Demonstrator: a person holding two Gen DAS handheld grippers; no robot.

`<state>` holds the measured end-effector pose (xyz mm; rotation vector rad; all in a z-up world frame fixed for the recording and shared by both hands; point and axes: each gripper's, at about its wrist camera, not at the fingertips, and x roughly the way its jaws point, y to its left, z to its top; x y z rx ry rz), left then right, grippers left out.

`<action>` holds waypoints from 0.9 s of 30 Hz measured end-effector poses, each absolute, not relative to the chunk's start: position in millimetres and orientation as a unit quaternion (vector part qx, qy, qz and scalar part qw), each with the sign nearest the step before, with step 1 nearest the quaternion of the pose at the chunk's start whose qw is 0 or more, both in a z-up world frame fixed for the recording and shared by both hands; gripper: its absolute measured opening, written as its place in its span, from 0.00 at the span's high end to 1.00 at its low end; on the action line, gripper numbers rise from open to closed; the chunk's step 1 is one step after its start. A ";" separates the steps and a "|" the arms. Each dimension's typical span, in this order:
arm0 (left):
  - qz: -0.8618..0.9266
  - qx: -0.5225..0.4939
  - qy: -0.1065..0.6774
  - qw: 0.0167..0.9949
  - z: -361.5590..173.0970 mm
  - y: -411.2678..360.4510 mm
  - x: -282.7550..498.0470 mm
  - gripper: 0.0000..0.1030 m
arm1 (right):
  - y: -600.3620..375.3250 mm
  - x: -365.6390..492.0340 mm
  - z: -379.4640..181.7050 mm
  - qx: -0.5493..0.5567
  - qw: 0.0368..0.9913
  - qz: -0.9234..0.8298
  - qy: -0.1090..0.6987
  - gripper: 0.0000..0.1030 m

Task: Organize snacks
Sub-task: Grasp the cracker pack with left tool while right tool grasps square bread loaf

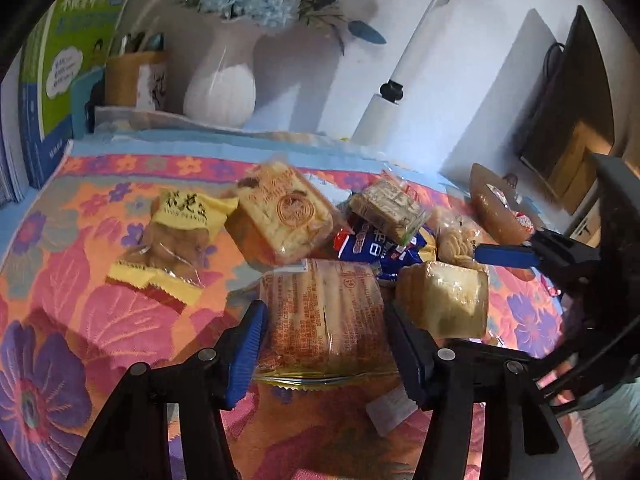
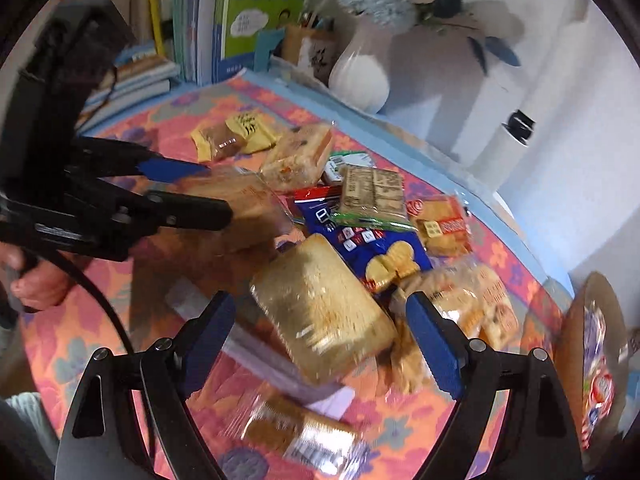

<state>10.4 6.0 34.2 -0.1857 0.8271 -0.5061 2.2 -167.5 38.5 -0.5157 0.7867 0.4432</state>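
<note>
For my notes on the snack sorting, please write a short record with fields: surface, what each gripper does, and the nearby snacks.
surface: floral cloth
left gripper: closed on an orange-printed bread pack
right gripper: open, around a wrapped bread loaf, not pressing
other snacks: yellow peanut pack, blue cracker bag
background: white vase

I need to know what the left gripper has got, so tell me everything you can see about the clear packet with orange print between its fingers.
The clear packet is see-through film with orange print, holding pale tan slices side by side, with a crimped yellow seam nearest the camera. It lies on the floral cloth between the blue pads of the left gripper, which appear to press its sides. A wrapped bread loaf lies against its right side.
</note>
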 end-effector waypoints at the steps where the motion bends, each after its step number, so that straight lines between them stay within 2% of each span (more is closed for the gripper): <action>1: -0.244 -0.088 0.400 0.879 33.6 4.5 11.3 0.44 | -166.1 5.6 33.8 -0.248 0.866 0.209 0.381 0.15; 4: -0.249 -0.076 0.409 0.875 30.3 -1.0 11.5 0.44 | -160.9 1.9 23.6 -0.260 0.862 0.205 0.383 0.14; 6: -0.247 -0.067 0.415 0.873 27.8 -5.0 12.4 0.41 | -158.8 -4.1 19.0 -0.273 0.862 0.189 0.383 0.18; 7: -0.244 -0.064 0.417 0.873 26.9 -6.1 12.6 0.39 | -160.0 -5.6 18.0 -0.272 0.863 0.179 0.386 0.23; 10: -0.233 -0.055 0.429 0.871 22.0 -13.5 16.4 0.25 | -175.0 -1.7 18.5 -0.226 0.871 0.171 0.401 0.40; 11: -0.224 -0.054 0.435 0.870 19.9 -14.7 18.8 0.21 | -180.9 1.4 18.5 -0.200 0.876 0.177 0.403 0.40; 14: -0.210 -0.024 0.443 0.871 15.9 -25.9 22.2 0.22 | -191.0 4.8 18.8 -0.147 0.884 0.185 0.403 0.41; 15: -0.212 -0.009 0.437 0.874 16.4 -30.5 19.7 0.31 | -194.7 3.7 20.6 -0.128 0.886 0.191 0.402 0.42; 18: -0.217 0.017 0.423 0.879 19.1 -40.3 13.9 0.35 | -210.1 -9.7 33.9 -0.066 0.892 0.218 0.390 0.46; 23: -0.234 -0.001 0.385 0.893 28.9 -29.1 4.4 0.37 | -258.2 -54.1 65.1 0.003 0.912 0.203 0.357 0.48; 27: -0.235 -0.010 0.368 0.900 33.1 -24.1 0.5 0.41 | -299.3 -84.4 68.2 0.039 0.926 0.145 0.348 0.48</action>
